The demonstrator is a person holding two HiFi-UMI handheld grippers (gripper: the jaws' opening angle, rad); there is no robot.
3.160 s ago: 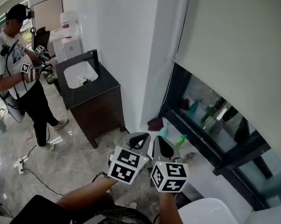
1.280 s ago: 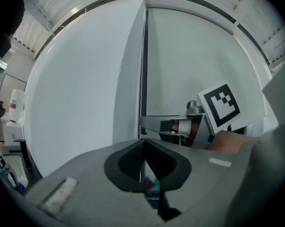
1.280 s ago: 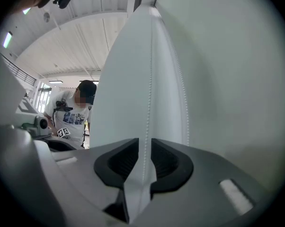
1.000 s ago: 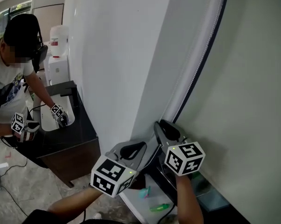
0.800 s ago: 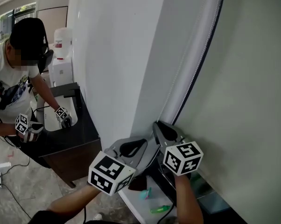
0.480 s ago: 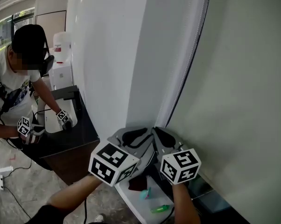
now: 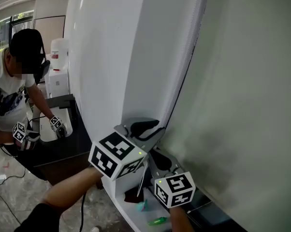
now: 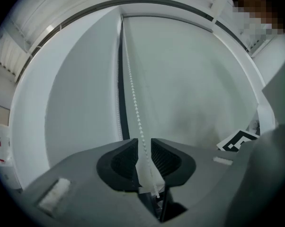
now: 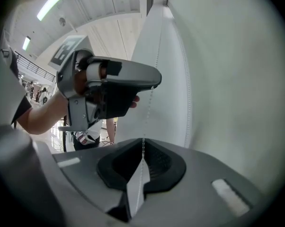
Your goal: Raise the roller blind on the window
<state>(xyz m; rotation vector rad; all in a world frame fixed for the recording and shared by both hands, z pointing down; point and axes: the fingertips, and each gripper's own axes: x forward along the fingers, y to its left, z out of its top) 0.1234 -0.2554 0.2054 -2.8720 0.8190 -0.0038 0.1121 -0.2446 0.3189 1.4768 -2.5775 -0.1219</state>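
The grey-green roller blind (image 7: pixel 252 81) hangs over the window at the right and also fills the left gripper view (image 8: pixel 190 79). Its white bead chain (image 8: pixel 133 98) drops along the blind's left edge. My left gripper (image 7: pixel 152 125) is the upper one. Its jaws (image 8: pixel 142 157) have just been opening and stand apart, with the chain running loose between them. Just below it, my right gripper (image 7: pixel 160 157) has just been closing and is shut on the same chain (image 9: pixel 149 103), which is pinched between its pads (image 9: pixel 142 161). The left gripper (image 9: pixel 114 91) shows above it.
A white wall pillar (image 7: pixel 111 57) stands left of the window. Small green bottles (image 7: pixel 157 221) lie on the sill below. Another person (image 7: pixel 15 81) with grippers works at a dark cabinet with a white basin (image 7: pixel 49 129) at the far left.
My left gripper let go of the chain and rose above the right one. The right gripper shut on the chain and sank a little with it.
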